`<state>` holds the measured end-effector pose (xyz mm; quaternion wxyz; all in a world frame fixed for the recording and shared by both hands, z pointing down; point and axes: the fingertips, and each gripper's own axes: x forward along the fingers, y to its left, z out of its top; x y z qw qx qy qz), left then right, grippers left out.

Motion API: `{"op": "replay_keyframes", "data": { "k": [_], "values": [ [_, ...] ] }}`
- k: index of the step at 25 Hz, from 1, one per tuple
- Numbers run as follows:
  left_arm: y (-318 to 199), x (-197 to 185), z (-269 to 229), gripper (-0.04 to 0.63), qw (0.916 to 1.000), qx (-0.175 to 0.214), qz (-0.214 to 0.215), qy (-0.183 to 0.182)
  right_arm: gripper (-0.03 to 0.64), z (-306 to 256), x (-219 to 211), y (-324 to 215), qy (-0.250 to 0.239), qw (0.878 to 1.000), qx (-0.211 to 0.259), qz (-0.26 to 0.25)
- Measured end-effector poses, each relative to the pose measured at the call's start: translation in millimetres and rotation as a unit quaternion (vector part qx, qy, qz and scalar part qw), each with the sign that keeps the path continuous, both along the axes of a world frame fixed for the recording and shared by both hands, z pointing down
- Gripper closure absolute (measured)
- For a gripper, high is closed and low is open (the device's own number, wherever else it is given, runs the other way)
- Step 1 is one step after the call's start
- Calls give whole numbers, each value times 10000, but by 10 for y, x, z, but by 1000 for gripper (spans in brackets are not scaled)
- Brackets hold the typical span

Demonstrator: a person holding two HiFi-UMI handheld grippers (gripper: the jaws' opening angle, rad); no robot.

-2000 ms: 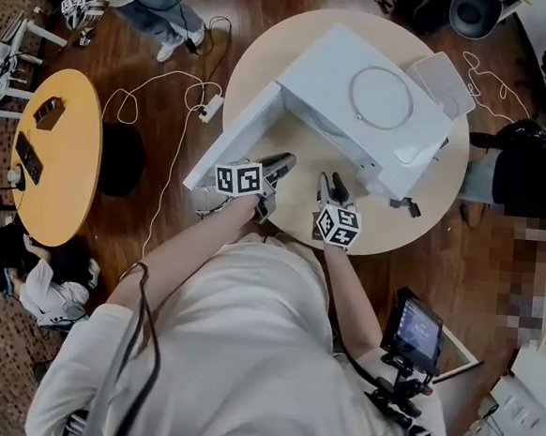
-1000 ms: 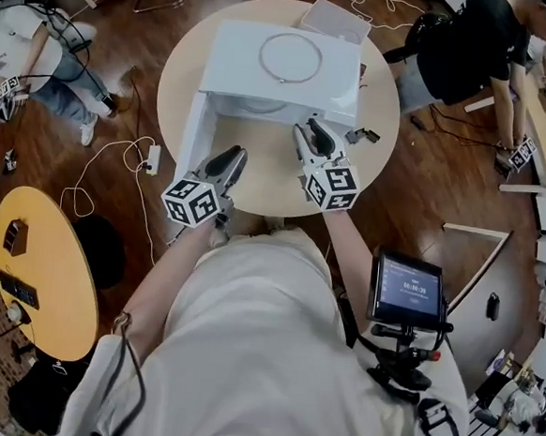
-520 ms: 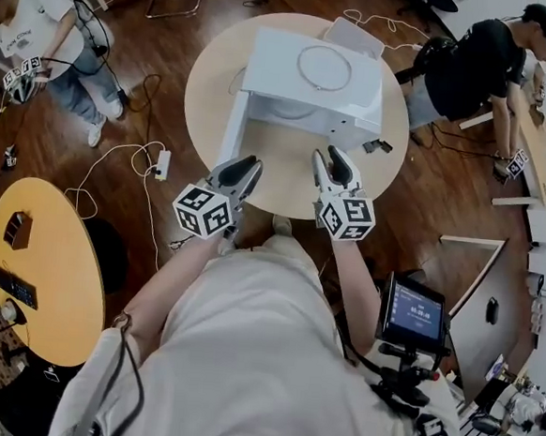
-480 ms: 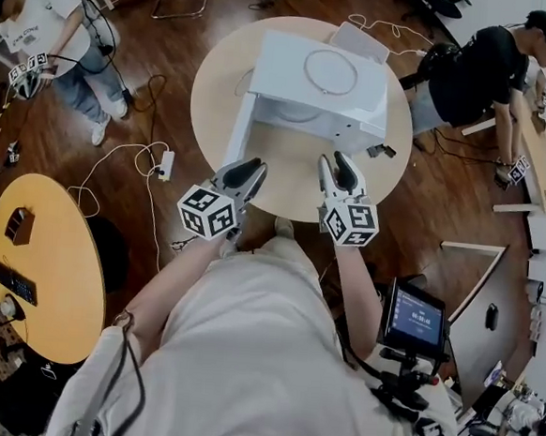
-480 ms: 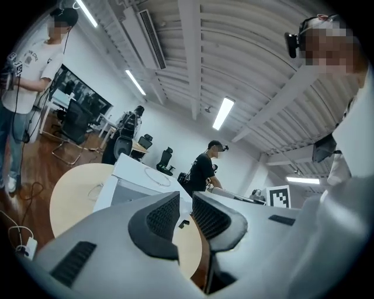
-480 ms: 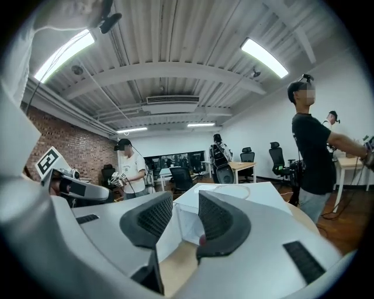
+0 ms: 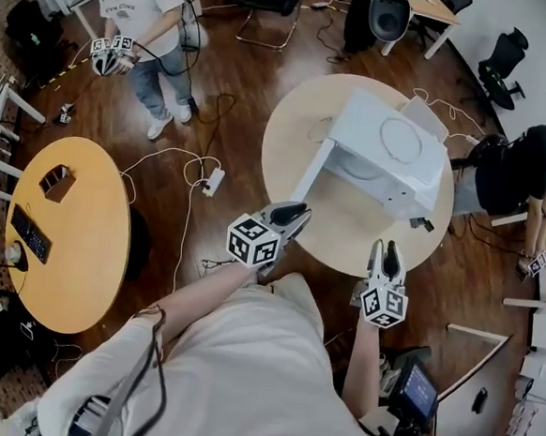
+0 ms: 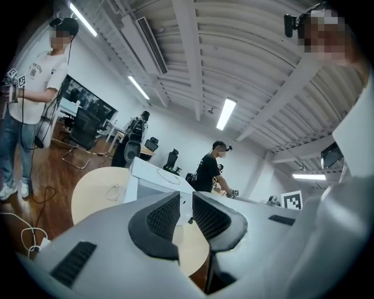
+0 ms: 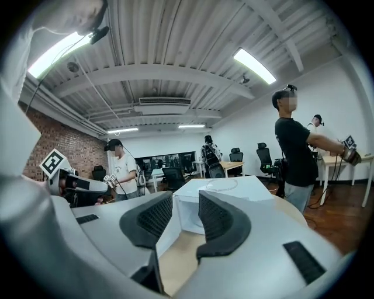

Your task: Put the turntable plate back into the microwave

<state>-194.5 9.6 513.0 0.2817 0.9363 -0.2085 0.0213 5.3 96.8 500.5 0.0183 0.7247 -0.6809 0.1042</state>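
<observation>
A white microwave stands on a round pale table, its door swung open to the left. A pale round plate shows inside the cavity, and a thin ring lies on the microwave's roof. My left gripper hovers at the table's near edge, jaws almost together, holding nothing. My right gripper hangs just off the table's near edge with a small gap between its jaws, also holding nothing. Both point at the microwave, well short of it.
A white flat box lies behind the microwave and a small dark object sits near its right corner. A yellow round table stands far left. A power strip with cable lies on the floor. People stand at top left and right.
Both grippers have drawn back from the microwave toward me. The right one has gone from over the table to beyond its near edge. The microwave now looks smaller and farther away.
</observation>
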Motion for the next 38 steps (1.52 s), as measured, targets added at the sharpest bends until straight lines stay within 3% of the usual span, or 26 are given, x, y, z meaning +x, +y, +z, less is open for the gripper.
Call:
{"op": "replay_keyframes", "data": {
  "k": [7,13,21,30,38],
  "values": [
    [-49,-232,238,541,9979,-359,-521,-137,476,423,66,41,-3,9992,-373,-155],
    [-203,-360,364,541,9913,-742,-1073,-168,476,563,44,-285,-209,9969,-534,-535],
    [-308,-295,205,541,9847,-832,-1530,-43,476,274,195,-764,-286,9930,-214,-1122],
    [-301,-241,169,541,9824,-851,-1663,-28,476,328,222,-863,-448,9892,-274,-1365],
    [-150,75,254,542,9861,-1034,-1298,-40,476,356,138,-683,-305,9822,-398,-1808]
  ]
}}
